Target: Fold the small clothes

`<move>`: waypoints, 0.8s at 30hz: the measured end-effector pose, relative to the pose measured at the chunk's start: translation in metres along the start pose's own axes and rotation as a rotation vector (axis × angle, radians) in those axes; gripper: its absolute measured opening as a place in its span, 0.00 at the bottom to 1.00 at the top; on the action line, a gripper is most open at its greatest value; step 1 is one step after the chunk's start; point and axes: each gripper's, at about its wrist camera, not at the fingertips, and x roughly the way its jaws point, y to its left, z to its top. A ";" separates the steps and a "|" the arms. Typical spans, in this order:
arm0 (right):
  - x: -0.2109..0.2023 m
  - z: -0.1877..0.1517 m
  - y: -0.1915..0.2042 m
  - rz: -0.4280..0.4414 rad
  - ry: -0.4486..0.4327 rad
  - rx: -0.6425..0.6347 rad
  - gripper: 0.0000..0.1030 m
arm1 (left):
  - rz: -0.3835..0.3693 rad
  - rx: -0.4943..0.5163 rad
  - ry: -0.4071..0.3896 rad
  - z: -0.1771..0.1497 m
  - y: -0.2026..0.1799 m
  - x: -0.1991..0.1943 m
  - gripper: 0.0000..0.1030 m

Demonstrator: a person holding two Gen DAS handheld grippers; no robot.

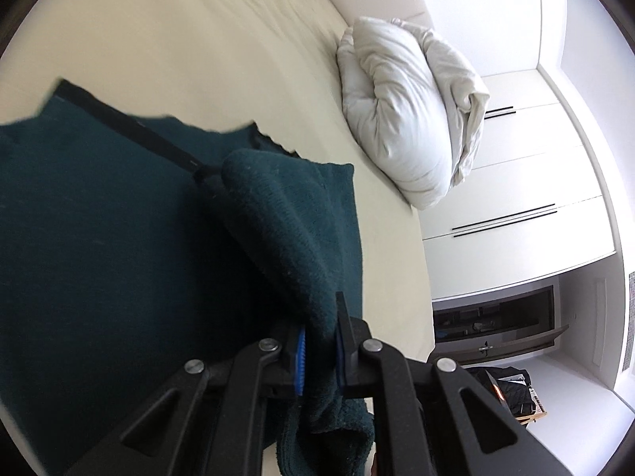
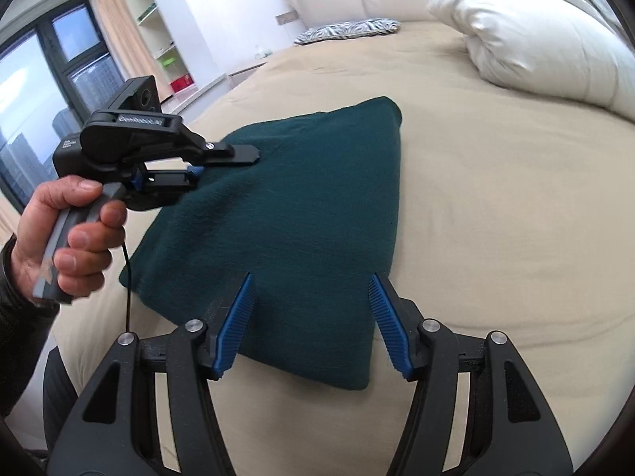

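On the smooth beige bedsheet (image 2: 496,206), left claw (image 1: 319,351) pinches nubby green knit (image 2: 293,214).

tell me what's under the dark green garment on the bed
The dark green garment lies on the beige bedsheet, which shows all around it. Whatever is directly beneath the cloth is covered. The left gripper pinches a fold of it.
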 end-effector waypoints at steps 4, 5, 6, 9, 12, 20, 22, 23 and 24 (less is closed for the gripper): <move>0.017 0.010 0.038 0.006 0.019 -0.122 0.57 | 0.026 -0.027 -0.046 0.005 0.026 -0.042 0.12; 0.022 0.013 0.046 0.007 0.023 -0.147 0.57 | 0.029 -0.036 -0.058 0.007 0.031 -0.051 0.12; 0.027 0.015 0.054 0.010 0.026 -0.169 0.57 | 0.032 -0.045 -0.071 0.008 0.038 -0.061 0.12; 0.049 0.021 0.077 0.032 0.059 -0.212 0.57 | 0.047 -0.062 -0.088 0.013 0.052 -0.080 0.12; 0.072 0.026 0.094 0.046 0.091 -0.255 0.57 | 0.055 -0.075 -0.107 0.018 0.065 -0.097 0.12; 0.107 0.020 0.118 0.058 0.160 -0.309 0.57 | 0.079 -0.144 -0.094 0.013 0.103 -0.089 0.12; 0.113 0.018 0.112 0.071 0.176 -0.282 0.57 | 0.072 -0.176 -0.099 0.010 0.116 -0.087 0.12; 0.114 0.018 0.110 0.080 0.181 -0.269 0.57 | 0.068 -0.197 -0.101 0.009 0.126 -0.086 0.12; 0.115 0.018 0.106 0.089 0.187 -0.254 0.57 | 0.061 -0.209 -0.103 0.008 0.131 -0.086 0.13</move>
